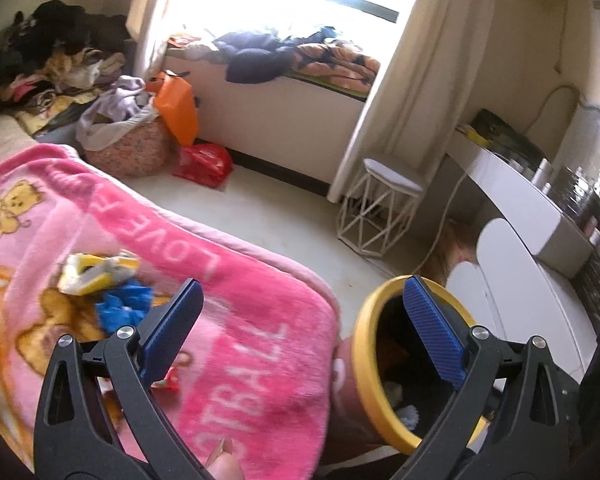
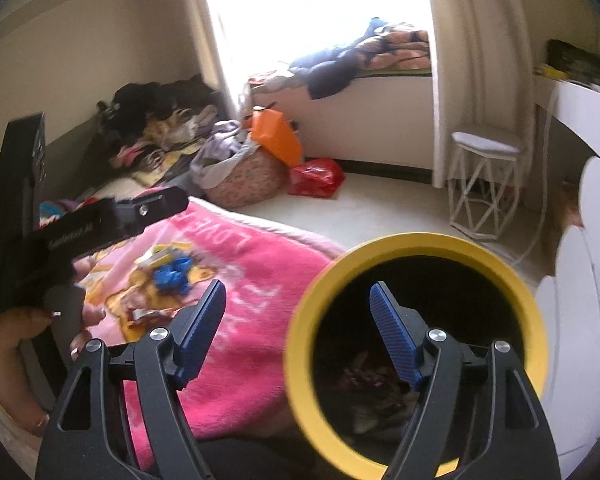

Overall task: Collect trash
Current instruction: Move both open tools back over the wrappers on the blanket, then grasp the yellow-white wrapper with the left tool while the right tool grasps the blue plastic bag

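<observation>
The mouth of the yellow-rimmed bin (image 2: 416,356) gapes at lower right of the right wrist view, unblocked above. The pink blanket (image 1: 236,320) lies just left of it, its right half bare, while 3 scraps crowd its left part: yellow wrapper (image 1: 96,272), blue wrapper (image 1: 124,306), red wrapper (image 2: 144,316). Bare floor (image 1: 284,216) runs beyond, up to the white stool (image 1: 380,208).

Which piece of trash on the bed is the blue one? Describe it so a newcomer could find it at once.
Start at the pink fleece blanket with white lettering covering the bed. Near its middle lies a small litter pile; the crumpled bright blue wrapper sits there, touching a yellow-and-white wrapper. It is the only blue scrap.
</observation>
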### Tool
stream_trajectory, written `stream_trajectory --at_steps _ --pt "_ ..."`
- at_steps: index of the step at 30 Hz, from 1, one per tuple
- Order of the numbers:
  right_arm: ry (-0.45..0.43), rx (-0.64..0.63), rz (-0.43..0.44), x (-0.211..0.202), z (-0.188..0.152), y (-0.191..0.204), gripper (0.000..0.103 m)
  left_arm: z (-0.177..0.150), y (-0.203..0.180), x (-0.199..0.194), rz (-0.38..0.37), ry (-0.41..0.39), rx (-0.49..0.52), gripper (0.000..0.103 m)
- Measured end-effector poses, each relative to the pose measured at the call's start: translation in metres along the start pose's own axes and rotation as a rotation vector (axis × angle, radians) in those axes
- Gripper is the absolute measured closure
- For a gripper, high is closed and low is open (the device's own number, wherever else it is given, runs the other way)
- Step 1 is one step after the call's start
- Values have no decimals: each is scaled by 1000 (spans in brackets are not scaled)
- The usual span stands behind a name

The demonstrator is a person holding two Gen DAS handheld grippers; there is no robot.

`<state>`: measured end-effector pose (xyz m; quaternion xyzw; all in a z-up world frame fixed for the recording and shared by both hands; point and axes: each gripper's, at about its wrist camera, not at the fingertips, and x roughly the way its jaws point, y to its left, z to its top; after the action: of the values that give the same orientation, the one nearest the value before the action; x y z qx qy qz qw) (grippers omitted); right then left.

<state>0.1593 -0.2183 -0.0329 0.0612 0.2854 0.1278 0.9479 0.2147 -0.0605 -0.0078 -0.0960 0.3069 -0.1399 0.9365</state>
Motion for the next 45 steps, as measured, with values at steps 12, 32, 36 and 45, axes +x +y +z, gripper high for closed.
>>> stream_trajectory --at_steps 12,32,36,45 --pt "63 -96 107 48 6 61 31 13 77 -20 115 -33 -93 11" --pt "263 -153 243 181 5 136 47 -4 217 7 272 63 -367 18" --pt "316 -137 241 210 5 142 60 -7 232 21 255 95 -414 35" --pt "365 -133 298 229 3 152 100 -18 243 49 165 167 -496 49"
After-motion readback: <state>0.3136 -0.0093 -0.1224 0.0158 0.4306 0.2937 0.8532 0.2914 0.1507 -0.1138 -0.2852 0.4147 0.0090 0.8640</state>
